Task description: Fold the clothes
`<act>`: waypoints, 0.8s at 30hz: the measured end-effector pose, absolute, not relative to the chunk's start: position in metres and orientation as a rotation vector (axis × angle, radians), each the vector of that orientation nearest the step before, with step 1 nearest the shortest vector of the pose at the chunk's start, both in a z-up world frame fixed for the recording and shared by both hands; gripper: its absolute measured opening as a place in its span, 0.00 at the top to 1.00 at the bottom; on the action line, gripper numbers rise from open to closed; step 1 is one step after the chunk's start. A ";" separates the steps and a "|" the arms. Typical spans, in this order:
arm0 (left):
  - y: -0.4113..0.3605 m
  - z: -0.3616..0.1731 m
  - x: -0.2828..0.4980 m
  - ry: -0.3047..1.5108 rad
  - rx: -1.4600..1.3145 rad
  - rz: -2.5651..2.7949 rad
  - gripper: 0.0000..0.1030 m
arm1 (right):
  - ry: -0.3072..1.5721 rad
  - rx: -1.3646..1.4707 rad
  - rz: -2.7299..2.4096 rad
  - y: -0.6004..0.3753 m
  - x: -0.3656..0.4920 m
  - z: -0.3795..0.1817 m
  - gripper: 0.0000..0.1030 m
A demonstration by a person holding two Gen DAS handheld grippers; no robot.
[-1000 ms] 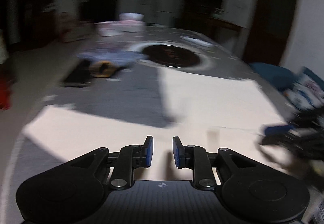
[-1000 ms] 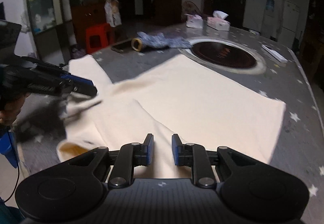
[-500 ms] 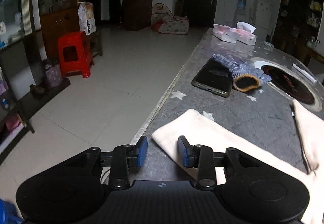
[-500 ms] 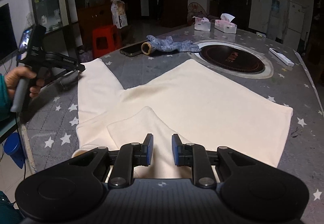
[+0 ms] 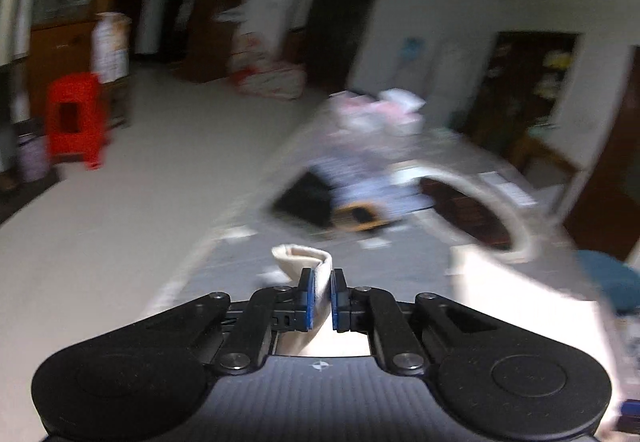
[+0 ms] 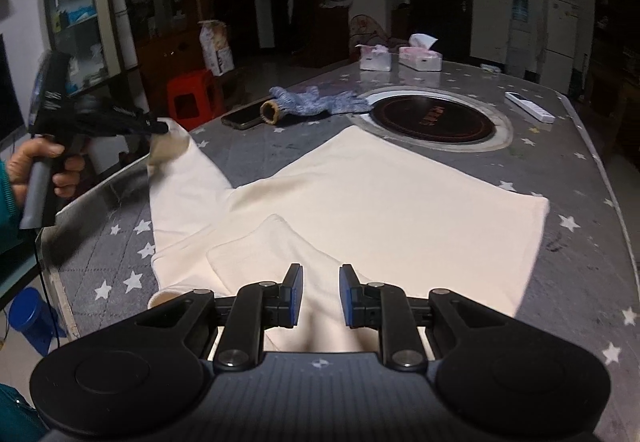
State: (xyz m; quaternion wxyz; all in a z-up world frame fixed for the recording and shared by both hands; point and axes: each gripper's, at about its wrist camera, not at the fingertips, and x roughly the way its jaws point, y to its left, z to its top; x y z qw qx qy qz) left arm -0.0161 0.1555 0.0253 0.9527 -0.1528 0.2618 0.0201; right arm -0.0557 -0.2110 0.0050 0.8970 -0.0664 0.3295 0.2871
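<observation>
Cream sweater (image 6: 384, 202) lies spread flat on the star-patterned bench (image 6: 576, 178), one sleeve folded across its body. Left gripper (image 5: 319, 296): fingers closed on the cuff (image 5: 308, 262) of the other sleeve, raised off the bench at its left edge. Right gripper (image 6: 319, 296): fingers parted, nothing held, hovering over the near part of the sweater. Knit glove (image 6: 316, 102) and phone (image 6: 242, 117) lie beyond the garment.

Far across the star-patterned table (image 6: 580, 178) lie a phone (image 6: 242, 117), a blue knit glove (image 6: 316, 102), two tissue boxes (image 6: 420, 58) and a white remote (image 6: 530, 107).
</observation>
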 end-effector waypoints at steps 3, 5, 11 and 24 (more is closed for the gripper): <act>0.119 0.047 -0.025 0.491 -0.317 -0.119 0.92 | 0.673 -0.112 0.569 -0.223 -0.059 0.007 0.82; 0.093 0.059 -0.030 0.473 -0.317 -0.233 0.92 | 0.669 -0.088 0.551 -0.232 -0.061 0.009 0.82; 0.014 0.066 -0.037 0.472 -0.301 -0.534 0.92 | 0.660 -0.032 0.487 -0.261 -0.068 0.010 0.82; -0.065 -0.007 -0.040 0.727 -0.180 -0.738 0.88 | 0.662 0.029 0.362 -0.305 -0.076 0.007 0.82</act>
